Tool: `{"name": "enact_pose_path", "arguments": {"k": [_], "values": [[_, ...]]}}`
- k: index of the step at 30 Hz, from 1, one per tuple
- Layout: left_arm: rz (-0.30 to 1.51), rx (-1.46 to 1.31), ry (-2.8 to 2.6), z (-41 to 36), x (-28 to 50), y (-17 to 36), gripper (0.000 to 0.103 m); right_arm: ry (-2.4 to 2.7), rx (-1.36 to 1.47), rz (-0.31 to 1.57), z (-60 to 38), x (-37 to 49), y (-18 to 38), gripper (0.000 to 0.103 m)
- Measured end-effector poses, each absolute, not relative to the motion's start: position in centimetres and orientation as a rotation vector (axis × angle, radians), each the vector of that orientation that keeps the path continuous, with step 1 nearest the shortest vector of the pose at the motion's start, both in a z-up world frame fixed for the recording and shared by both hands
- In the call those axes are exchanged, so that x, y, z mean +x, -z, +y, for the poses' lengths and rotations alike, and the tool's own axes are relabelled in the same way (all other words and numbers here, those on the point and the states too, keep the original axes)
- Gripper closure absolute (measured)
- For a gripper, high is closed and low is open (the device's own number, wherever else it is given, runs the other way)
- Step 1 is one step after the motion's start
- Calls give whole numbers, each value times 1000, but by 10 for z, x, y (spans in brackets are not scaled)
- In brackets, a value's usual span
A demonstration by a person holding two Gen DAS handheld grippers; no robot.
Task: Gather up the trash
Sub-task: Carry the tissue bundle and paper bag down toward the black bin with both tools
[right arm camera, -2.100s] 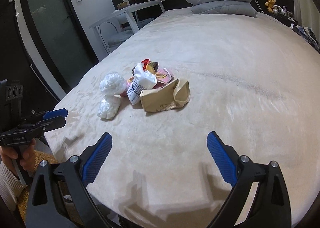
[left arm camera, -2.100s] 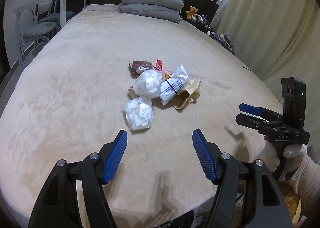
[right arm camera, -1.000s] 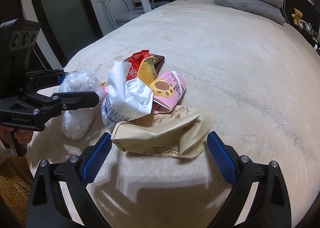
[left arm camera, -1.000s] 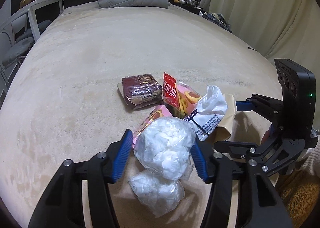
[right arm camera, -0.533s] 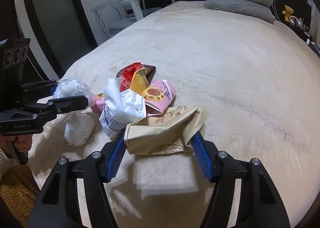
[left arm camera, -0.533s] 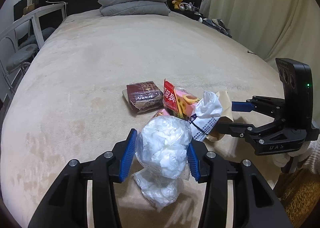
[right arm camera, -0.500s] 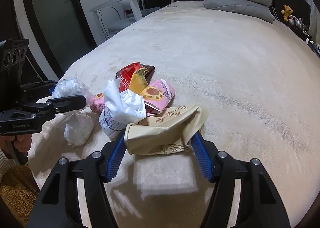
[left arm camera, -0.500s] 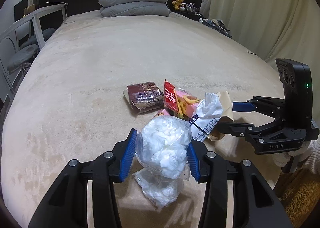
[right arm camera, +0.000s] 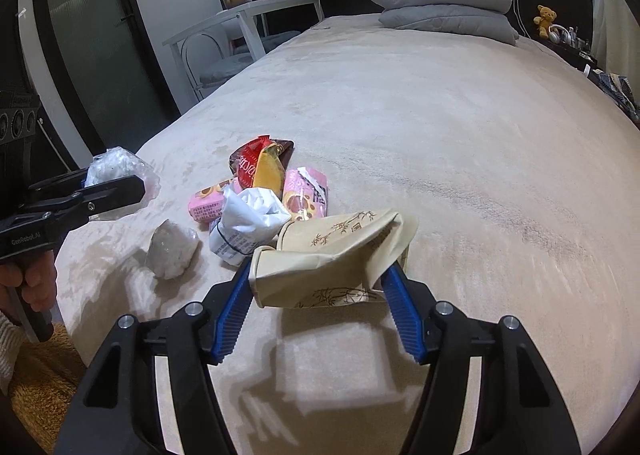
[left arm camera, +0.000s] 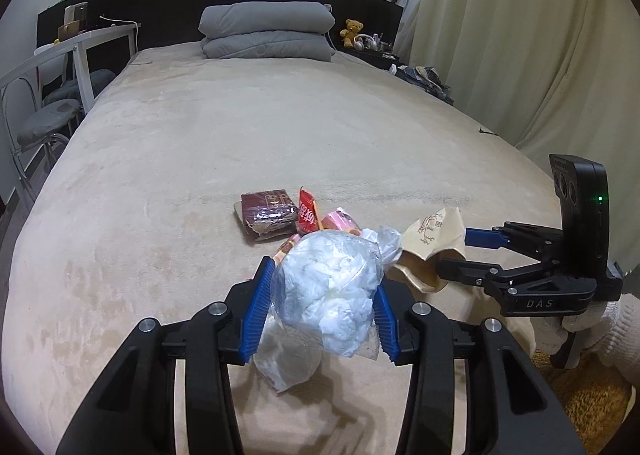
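A pile of trash lies on a beige bed (left arm camera: 160, 183). My left gripper (left arm camera: 320, 307) is shut on a clear bag of white tissue (left arm camera: 328, 287) and holds it above the bed; it also shows in the right wrist view (right arm camera: 116, 167). My right gripper (right arm camera: 320, 295) is shut on a tan paper bag (right arm camera: 332, 255), lifted off the bed; the bag also shows in the left wrist view (left arm camera: 432, 243). A second clear tissue bag (right arm camera: 172, 243), a white printed bag (right arm camera: 244, 223), pink wrappers (right arm camera: 304, 195), a red and yellow wrapper (right arm camera: 260, 163) and a dark brown packet (left arm camera: 268, 211) remain on the bed.
Grey pillows (left arm camera: 268, 31) lie at the headboard. A white desk with chairs (left arm camera: 48, 95) stands left of the bed. Curtains (left arm camera: 520, 35) hang at the right. A teddy bear (left arm camera: 352, 31) sits on the bedside shelf. A brown rug (right arm camera: 36, 375) lies below the bed's edge.
Both grippers have lifted and drawn back from the pile, the left with the tissue bag, the right with the tan paper bag. The rest of the pile has stayed put.
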State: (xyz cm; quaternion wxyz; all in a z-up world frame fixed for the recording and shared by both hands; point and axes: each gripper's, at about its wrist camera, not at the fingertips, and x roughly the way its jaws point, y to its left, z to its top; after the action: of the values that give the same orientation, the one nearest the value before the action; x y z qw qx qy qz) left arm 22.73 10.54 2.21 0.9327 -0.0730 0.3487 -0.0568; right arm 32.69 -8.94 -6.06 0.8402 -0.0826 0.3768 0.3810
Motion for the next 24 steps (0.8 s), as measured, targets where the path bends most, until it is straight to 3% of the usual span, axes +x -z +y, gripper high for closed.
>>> {"name": "enact_pose_path", "arguments": {"k": [24], "values": [[630, -222, 107, 44, 119, -16, 58, -784, 26, 727, -178, 222, 45, 39]]}}
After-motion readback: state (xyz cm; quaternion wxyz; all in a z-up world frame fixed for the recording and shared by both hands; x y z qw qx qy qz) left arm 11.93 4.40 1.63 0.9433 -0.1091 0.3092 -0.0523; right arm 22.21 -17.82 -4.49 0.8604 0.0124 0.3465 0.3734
